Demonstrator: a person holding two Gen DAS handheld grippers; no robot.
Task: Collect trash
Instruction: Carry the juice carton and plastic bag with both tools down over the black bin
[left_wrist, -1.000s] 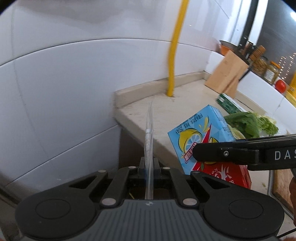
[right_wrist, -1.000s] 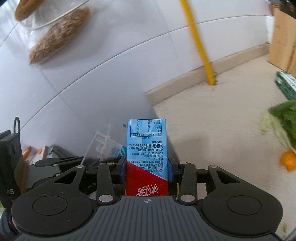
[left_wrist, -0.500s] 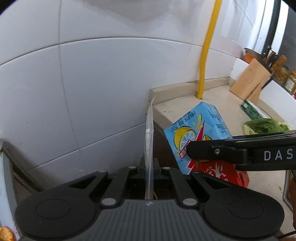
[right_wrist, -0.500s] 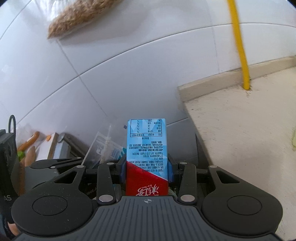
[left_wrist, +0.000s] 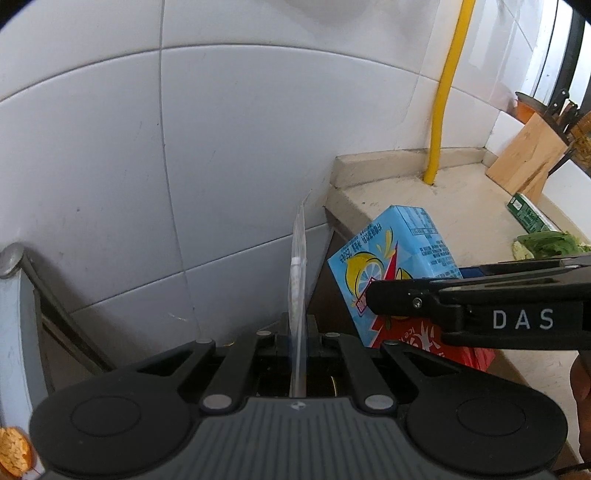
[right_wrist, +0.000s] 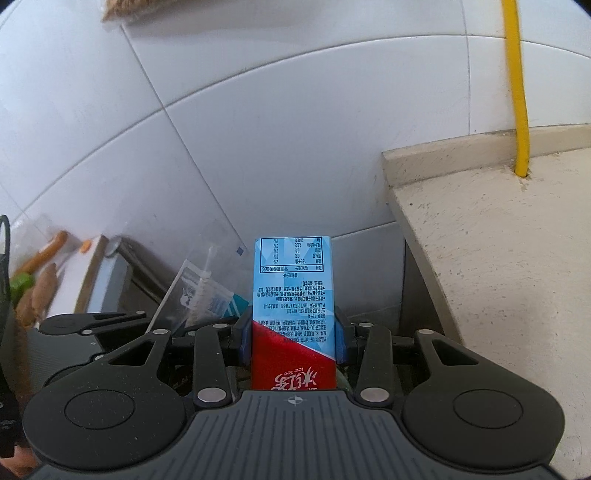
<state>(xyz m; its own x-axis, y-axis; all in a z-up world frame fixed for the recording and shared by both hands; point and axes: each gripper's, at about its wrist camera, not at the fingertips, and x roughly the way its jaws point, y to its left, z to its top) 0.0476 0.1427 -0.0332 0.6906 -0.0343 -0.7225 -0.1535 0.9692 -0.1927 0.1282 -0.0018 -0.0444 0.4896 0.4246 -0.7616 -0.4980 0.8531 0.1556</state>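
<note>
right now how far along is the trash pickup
Picked up: the right gripper clamps the iced tea carton, and the left gripper pinches a clear plastic wrapper edge-on. Both are held off the end of the counter. Left: dropping both; no bin shows. Vegetable scraps remain on the counter.

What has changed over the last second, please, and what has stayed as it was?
Both grippers have swung left, off the counter towards the gap beside it. Unchanged: left gripper pinching the clear wrapper, right gripper clamping the iced-tea carton.
</note>
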